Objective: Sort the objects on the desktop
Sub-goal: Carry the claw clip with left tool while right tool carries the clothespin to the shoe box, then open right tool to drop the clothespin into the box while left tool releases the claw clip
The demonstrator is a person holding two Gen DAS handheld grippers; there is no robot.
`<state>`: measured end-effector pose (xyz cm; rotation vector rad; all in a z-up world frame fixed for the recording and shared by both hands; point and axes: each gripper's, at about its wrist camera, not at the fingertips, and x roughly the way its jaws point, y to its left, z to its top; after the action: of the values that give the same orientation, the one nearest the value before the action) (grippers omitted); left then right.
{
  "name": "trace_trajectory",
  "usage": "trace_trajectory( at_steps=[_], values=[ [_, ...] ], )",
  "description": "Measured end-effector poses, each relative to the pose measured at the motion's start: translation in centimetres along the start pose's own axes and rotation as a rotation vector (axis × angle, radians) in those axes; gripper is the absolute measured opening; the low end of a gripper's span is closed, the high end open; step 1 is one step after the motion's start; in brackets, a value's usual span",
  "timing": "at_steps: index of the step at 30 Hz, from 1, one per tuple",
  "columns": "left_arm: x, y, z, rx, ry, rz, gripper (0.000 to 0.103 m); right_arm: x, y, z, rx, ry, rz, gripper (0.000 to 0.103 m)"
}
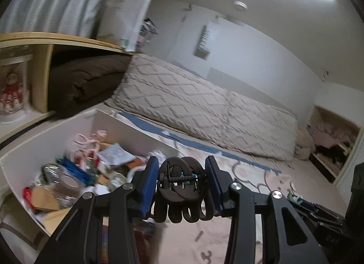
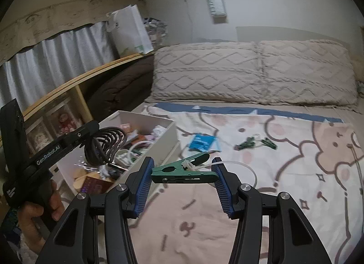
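My left gripper (image 1: pixel 182 184) is shut on a black claw hair clip (image 1: pixel 182 186), held in the air beside the white storage box (image 1: pixel 75 125). From the right wrist view the same clip (image 2: pixel 104 147) hangs over the box (image 2: pixel 168 136). My right gripper (image 2: pixel 183 174) is shut on a green clothes peg (image 2: pixel 182 173) with a white plastic loop, held above the bed sheet. More green pegs (image 2: pixel 257 142) and a blue packet (image 2: pixel 202 142) lie on the sheet further out.
The box holds several mixed small items (image 1: pixel 75 173). Two knitted beige pillows (image 2: pixel 252 72) line the far side of the bed. A wooden shelf (image 2: pixel 75 84) with a brown blanket stands left. Dark objects (image 1: pixel 318 214) lie at the right of the left wrist view.
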<state>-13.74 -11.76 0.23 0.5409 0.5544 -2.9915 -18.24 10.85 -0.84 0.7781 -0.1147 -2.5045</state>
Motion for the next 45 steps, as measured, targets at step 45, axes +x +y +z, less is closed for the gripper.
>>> trace_trajectory(
  at_steps=[45],
  values=[
    [1.9,10.3,2.7,0.07,0.021,0.343,0.042,17.9,15.3,3.1,-0.452,0.406,0.029,0.059]
  ],
)
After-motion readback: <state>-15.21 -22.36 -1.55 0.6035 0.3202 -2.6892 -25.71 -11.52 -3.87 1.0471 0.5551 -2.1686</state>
